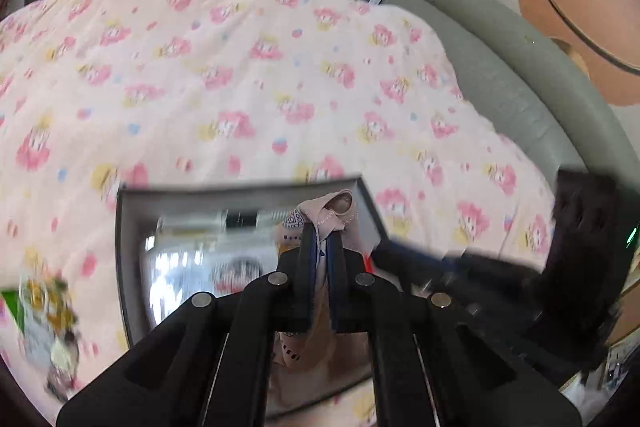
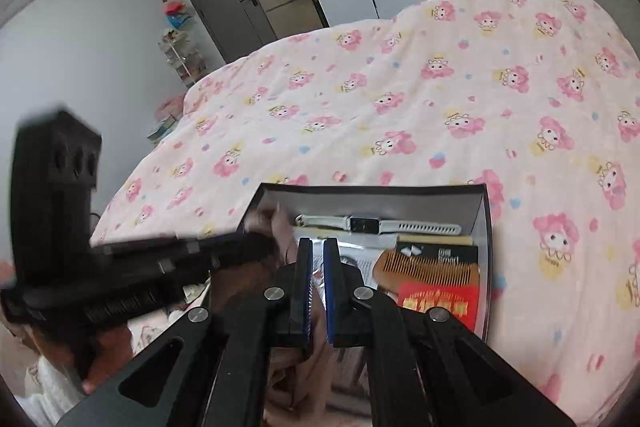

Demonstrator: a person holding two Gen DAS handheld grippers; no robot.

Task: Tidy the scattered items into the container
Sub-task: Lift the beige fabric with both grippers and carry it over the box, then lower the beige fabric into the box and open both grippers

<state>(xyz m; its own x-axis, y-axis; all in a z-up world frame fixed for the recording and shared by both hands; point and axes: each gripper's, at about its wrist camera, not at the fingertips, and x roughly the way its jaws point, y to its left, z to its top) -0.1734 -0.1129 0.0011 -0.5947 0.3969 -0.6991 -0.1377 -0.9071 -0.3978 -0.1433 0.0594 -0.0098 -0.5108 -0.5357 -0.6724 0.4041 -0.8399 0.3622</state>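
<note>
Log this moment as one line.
left claw: shut on beige patterned cloth | right claw: nearly shut, empty | grey open box: watch, comb inside

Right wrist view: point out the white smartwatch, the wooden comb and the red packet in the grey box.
white smartwatch (image 2: 364,225), right wrist view, on its dark screen.
wooden comb (image 2: 428,269), right wrist view, mid-teeth.
red packet (image 2: 438,301), right wrist view, on its gold print.

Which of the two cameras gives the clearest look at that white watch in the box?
The right wrist view. There the white watch lies sharp and unobstructed along the far wall of the box, above the comb. In the left wrist view the box's inside is a motion-blurred smear, so the watch cannot be made out.
</note>
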